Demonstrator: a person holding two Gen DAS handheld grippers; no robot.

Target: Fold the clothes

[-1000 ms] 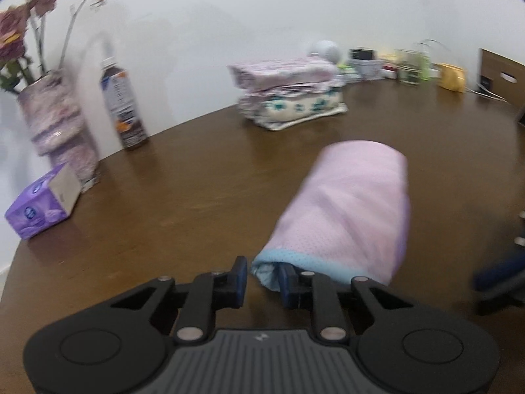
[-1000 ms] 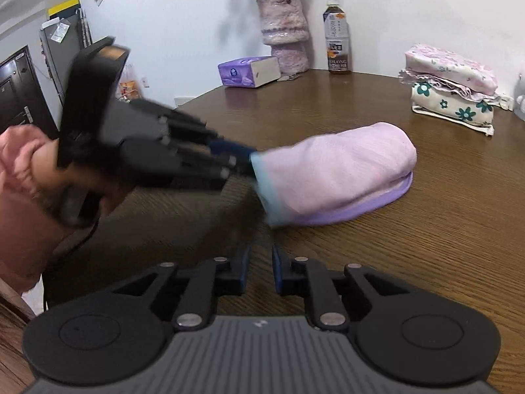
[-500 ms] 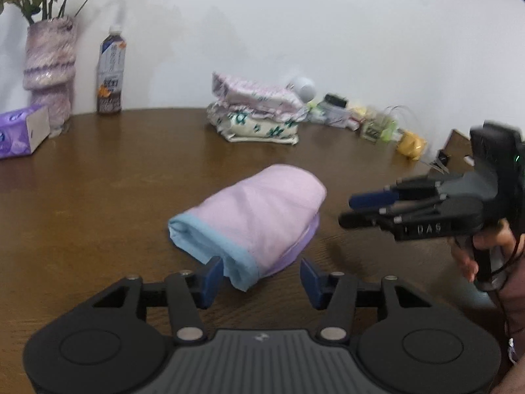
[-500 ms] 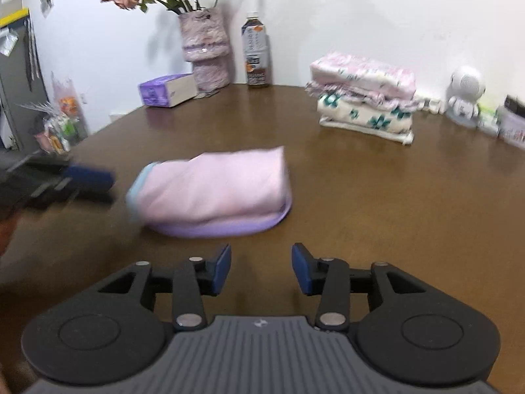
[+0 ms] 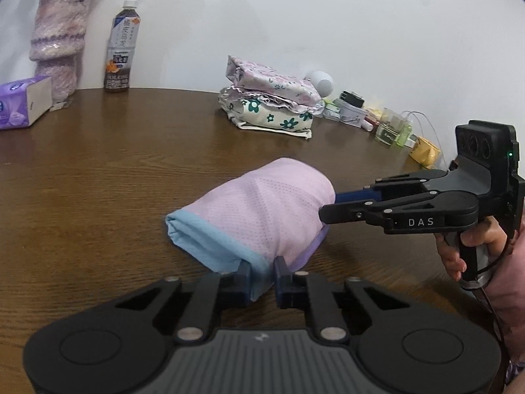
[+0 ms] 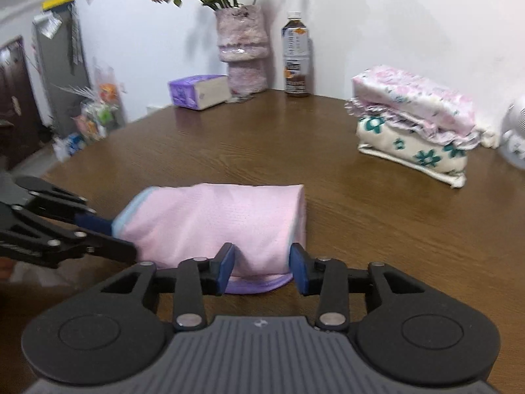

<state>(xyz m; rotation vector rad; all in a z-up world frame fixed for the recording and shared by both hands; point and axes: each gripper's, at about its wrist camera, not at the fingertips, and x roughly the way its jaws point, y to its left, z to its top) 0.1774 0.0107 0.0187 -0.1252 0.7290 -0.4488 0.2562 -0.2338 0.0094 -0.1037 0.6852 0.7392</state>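
- The brown wooden table (image 5: 98,170) fills most of both views, and the task's thing lies on it near the middle of each frame.
- The pink garment (image 5: 262,216) is folded into a thick, rounded bundle. Its cloth is a fine mesh with small holes, a light blue band runs along one end, and a purple edge shows below it against the wood.
- The stack of folded floral clothes (image 6: 416,121) sits at the right of the right wrist view, well apart from the pink garment.
- The left gripper (image 5: 262,277) is at the lower centre of the left wrist view. Its jaws are closing, and the corner with the light blue band is between them; the fingers (image 5: 244,279) press on that cloth from both sides.
- The right gripper (image 6: 262,264) is at the lower centre of the right wrist view. Its jaws are closing too, but they are still apart. The near side of the garment lies between them, and I see a gap between the pads and the cloth.
- A hand (image 5: 472,246) holds the right gripper's handle at the right edge of the left wrist view.
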